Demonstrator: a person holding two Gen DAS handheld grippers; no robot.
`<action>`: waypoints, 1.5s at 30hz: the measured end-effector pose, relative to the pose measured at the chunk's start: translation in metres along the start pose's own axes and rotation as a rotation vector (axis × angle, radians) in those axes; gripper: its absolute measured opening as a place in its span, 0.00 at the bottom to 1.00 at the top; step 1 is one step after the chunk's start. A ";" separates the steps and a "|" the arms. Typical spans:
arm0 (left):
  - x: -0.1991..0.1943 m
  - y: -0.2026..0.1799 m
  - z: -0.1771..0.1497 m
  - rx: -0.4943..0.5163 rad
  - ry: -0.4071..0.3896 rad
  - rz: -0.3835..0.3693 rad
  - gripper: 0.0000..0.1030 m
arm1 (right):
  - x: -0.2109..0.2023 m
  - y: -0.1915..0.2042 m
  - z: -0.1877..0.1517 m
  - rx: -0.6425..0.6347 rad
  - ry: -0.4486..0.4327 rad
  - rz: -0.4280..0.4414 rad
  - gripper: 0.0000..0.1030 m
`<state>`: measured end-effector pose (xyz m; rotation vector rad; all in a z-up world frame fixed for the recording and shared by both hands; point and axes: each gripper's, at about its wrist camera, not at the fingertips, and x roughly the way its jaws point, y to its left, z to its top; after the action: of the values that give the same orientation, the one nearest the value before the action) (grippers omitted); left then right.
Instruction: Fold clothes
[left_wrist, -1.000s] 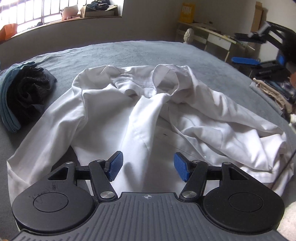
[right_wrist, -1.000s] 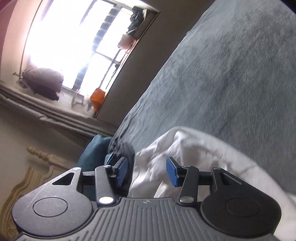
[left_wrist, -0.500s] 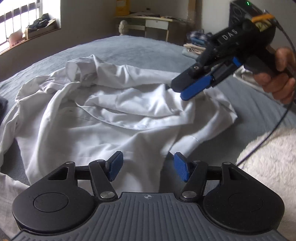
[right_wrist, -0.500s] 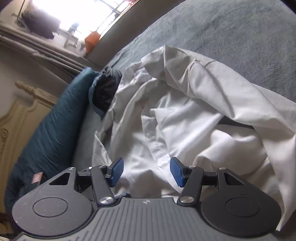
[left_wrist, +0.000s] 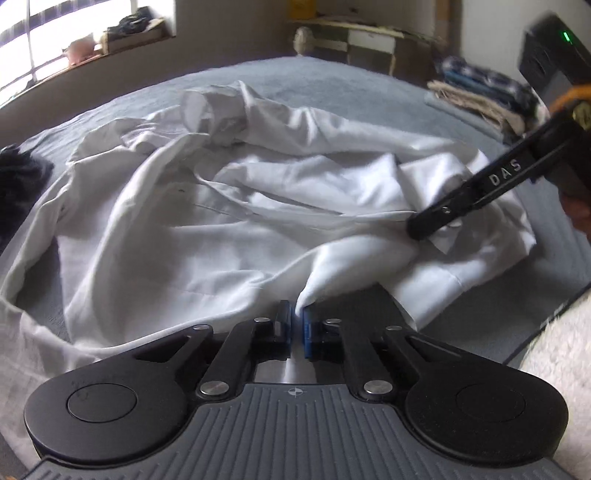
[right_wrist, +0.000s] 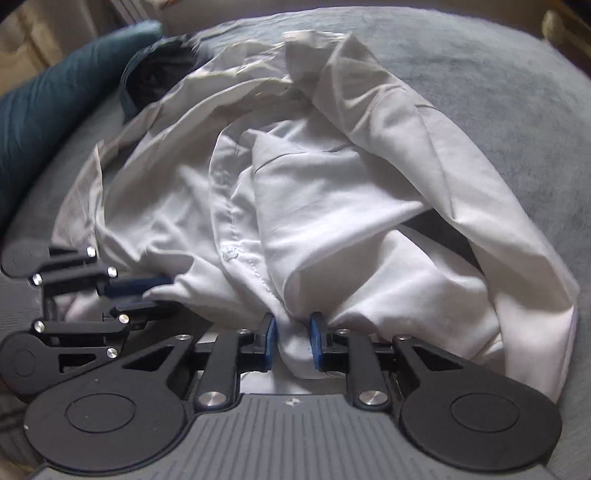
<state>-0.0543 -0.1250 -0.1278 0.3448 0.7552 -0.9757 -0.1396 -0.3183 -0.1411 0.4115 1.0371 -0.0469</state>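
Down at the near edge of the bed, the left gripper (left_wrist: 294, 325) has its blue pads almost together, and a pinch of the white shirt (left_wrist: 229, 221) rises out from between them; its jaws have just closed on that fold. Just beside it, the right gripper (right_wrist: 293, 334) has also just been closing, and a thicker bunch of the shirt's hem is squeezed between its pads. In the right wrist view the left gripper (right_wrist: 147, 293) shows at the left edge, its fingers lying sideways with cloth caught between them, close to the right one along the same edge of the garment.

The shirt itself lies crumpled on the grey bed cover (left_wrist: 332, 81), open side up, with a button placket (right_wrist: 232, 221) running away from the right gripper and a sleeve cuff (left_wrist: 207, 110) bunched at the far side. Past the shirt, on the left, sits a dark garment (right_wrist: 155, 70) against a teal pillow (right_wrist: 48, 96). Farther off, a stack of folded clothes (left_wrist: 476, 92) rests at the bed's right side, and a pale desk (left_wrist: 369, 37) stands by the far wall.
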 end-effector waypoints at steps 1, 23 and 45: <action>-0.008 0.011 0.000 -0.051 -0.023 0.001 0.03 | -0.008 -0.008 0.001 0.063 -0.030 0.022 0.08; -0.142 0.176 -0.062 -0.855 -0.188 0.187 0.05 | -0.082 -0.107 -0.007 0.590 -0.256 0.165 0.03; -0.109 0.121 -0.050 -0.451 -0.165 0.146 0.67 | 0.036 0.017 0.073 0.197 -0.033 0.106 0.60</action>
<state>-0.0103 0.0356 -0.0926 -0.0724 0.7632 -0.6632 -0.0567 -0.3230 -0.1343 0.6421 0.9801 -0.0611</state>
